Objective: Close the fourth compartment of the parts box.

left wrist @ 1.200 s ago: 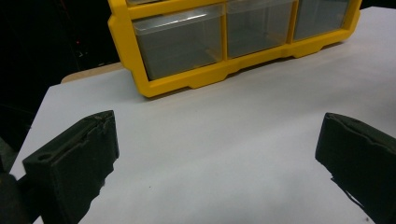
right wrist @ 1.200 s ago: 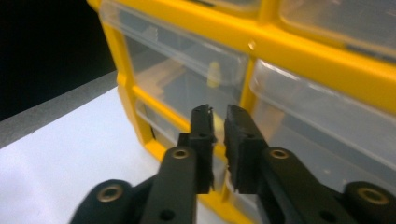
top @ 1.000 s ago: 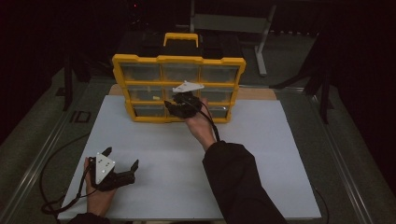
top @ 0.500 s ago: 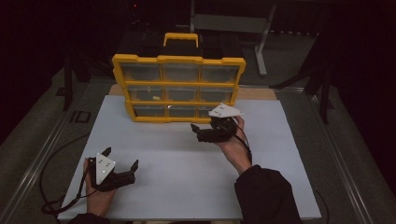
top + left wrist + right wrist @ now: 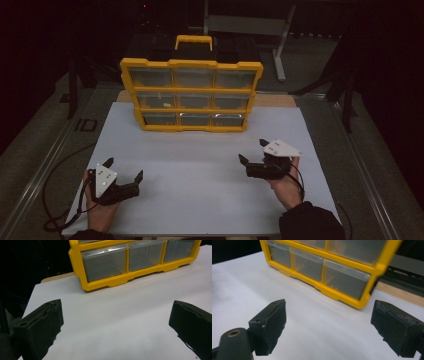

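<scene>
A yellow drawer organizer (image 5: 192, 95) with clear drawers stands upright at the back of the white table (image 5: 200, 165), all drawers pushed in. My right gripper (image 5: 252, 151) hovers over the near right of the table, well in front of the organizer. Its jaws have just been opening and stand open with nothing between them. In the right gripper view the right gripper (image 5: 329, 322) faces the organizer (image 5: 342, 293) and its bottom drawers. My left gripper (image 5: 124, 168) rests at the near left, open and empty. In the left gripper view the left gripper (image 5: 117, 322) points at the organizer's lower left corner (image 5: 100, 285).
A black case with a yellow handle (image 5: 193, 42) sits behind the organizer. A strip of wooden board (image 5: 275, 100) shows past the white sheet. A metal stand (image 5: 280, 50) is at the back right. A cable (image 5: 55, 200) trails off the table's left edge.
My right hand has drawn back from the organizer's lower drawers to the near right of the table, and its jaws have spread. The left hand has not moved.
</scene>
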### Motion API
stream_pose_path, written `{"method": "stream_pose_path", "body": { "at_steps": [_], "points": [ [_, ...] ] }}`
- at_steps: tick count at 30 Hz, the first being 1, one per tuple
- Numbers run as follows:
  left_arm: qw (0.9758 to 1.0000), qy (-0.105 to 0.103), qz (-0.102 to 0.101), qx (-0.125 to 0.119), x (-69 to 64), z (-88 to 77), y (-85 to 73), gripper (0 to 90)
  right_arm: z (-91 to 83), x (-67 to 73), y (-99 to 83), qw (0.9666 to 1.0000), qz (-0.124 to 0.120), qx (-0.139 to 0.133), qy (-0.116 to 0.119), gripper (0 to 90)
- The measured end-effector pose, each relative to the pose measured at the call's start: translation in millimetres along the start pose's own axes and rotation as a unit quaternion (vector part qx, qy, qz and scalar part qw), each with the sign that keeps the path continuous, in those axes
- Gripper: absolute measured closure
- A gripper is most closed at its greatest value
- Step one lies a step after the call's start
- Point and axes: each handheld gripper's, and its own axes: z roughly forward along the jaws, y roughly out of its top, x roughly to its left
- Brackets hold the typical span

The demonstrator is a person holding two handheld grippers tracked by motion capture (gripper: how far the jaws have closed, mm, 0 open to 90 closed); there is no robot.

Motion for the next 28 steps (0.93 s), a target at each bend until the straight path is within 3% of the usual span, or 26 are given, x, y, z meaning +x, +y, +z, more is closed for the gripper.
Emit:
{"method": "stream_pose_path", "body": {
  "at_steps": [1, 3, 6, 11, 16, 18, 20, 28],
  "points": [
    [1.0000, -0.002, 0.000, -0.001, 0.1, -0.2, 0.0, 0.0, -9.8, -5.0, -10.8, 0.9999, 0.012, -0.008, 0.001, 12.6],
    [1.0000, -0.005, 0.000, -0.001, 0.2, -0.3, 0.0, 0.0, -17.6, -8.5, -22.9, 0.9998, 0.014, -0.016, -0.001, 12.8],
    [1.0000, -0.007, 0.001, 0.000, -0.1, 0.2, -0.6, 0.0, -22.9, -9.8, -35.3, 0.9996, 0.013, -0.020, -0.013, 12.6],
    [1.0000, -0.007, -0.004, -0.004, 1.8, 0.4, -1.6, 0.0, -33.1, -16.1, -62.0, 0.9976, 0.043, -0.045, -0.030, 12.7],
    [0.9999, -0.007, 0.001, -0.009, 1.6, 2.7, -2.6, 0.0, -37.6, -18.9, -74.1, 0.9953, 0.054, -0.069, -0.041, 13.0],
    [0.9999, -0.006, 0.003, -0.011, 0.9, 2.9, -2.8, 0.0, -36.8, -18.3, -77.5, 0.9956, 0.052, -0.065, -0.042, 12.9],
    [0.9999, -0.006, 0.003, -0.016, 0.9, 1.9, -2.7, 0.0, -37.4, -16.7, -79.9, 0.9963, 0.035, -0.057, -0.055, 12.7],
    [0.9998, -0.008, 0.006, -0.016, -0.9, 2.9, -3.5, 0.0, -40.7, -20.4, -87.0, 0.9954, 0.049, -0.056, -0.060, 12.5]
  ]
}}
